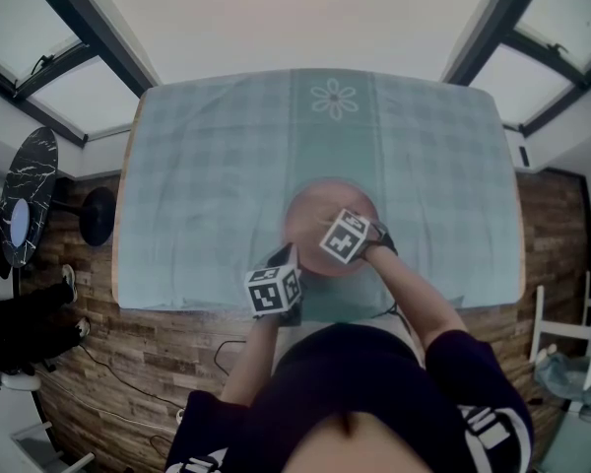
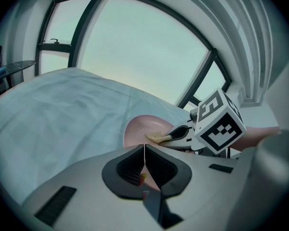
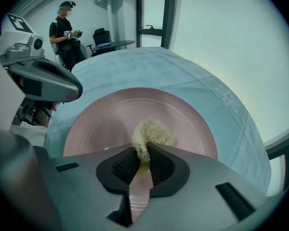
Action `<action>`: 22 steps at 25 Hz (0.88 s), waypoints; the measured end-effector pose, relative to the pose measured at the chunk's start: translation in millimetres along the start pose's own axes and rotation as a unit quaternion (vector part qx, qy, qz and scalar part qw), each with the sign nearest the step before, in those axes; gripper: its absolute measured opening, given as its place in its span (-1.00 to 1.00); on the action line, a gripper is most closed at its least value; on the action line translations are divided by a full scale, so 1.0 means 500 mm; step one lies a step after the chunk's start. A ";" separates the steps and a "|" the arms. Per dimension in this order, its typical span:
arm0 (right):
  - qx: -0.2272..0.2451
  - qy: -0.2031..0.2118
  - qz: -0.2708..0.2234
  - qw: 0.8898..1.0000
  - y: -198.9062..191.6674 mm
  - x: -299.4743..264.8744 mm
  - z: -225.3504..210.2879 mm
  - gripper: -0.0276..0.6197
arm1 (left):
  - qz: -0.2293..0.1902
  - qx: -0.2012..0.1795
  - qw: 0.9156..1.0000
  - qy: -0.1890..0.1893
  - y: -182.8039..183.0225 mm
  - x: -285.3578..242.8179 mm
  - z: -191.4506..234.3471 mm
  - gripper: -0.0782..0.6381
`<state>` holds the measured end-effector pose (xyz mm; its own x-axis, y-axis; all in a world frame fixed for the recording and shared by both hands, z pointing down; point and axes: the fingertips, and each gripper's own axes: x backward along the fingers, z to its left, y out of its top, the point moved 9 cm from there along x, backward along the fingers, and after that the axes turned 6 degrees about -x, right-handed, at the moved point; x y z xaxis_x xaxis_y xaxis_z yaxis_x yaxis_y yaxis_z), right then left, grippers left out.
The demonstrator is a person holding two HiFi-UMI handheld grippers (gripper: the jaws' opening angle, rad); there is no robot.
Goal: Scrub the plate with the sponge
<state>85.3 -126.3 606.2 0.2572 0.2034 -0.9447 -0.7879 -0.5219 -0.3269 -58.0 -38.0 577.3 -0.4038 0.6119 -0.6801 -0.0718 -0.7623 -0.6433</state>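
Items counted: one pink plate, one pale fibrous sponge, two grippers. The plate lies flat near the front edge of the teal-clothed table. The right gripper pinches the sponge, which rests on the plate's inner surface. The left gripper has its jaws pressed together, with the tips at the plate's near rim. One person stands in the background.

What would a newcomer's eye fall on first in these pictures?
The pink plate lies near the front edge of the checked tablecloth. The right hand-held gripper holds a pale fibrous sponge against it, while the left hand-held gripper appears clamped on its rim.
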 end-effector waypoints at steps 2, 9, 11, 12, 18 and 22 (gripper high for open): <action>0.007 0.005 -0.001 1.000 0.002 0.000 0.010 -0.80 | 0.000 0.000 1.000 0.000 -0.002 0.001 0.001 -0.74; 0.028 0.031 0.000 0.999 -0.001 0.002 0.050 -0.80 | 0.000 0.001 1.000 -0.002 -0.005 0.005 0.002 -0.74; 0.033 0.035 0.001 0.999 -0.004 0.003 0.060 -0.80 | 0.000 0.001 1.000 -0.003 -0.004 0.005 0.002 -0.74; 0.035 0.036 0.002 0.999 -0.005 0.004 0.065 -0.80 | 0.001 0.000 1.000 -0.004 -0.003 0.005 0.002 -0.74; 0.050 0.048 0.004 0.998 -0.020 0.010 0.090 -0.80 | 0.000 -0.001 1.000 -0.009 -0.001 0.006 -0.003 -0.74; 0.052 0.058 0.011 0.997 -0.033 0.014 0.095 -0.80 | 0.001 -0.003 1.000 -0.013 -0.004 0.003 -0.007 -0.74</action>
<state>73.4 -77.0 606.2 0.2973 0.0923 -0.9503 -0.8468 -0.4344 -0.3071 -55.4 -34.9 576.4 -0.4273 0.6046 -0.6722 -0.0653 -0.7622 -0.6441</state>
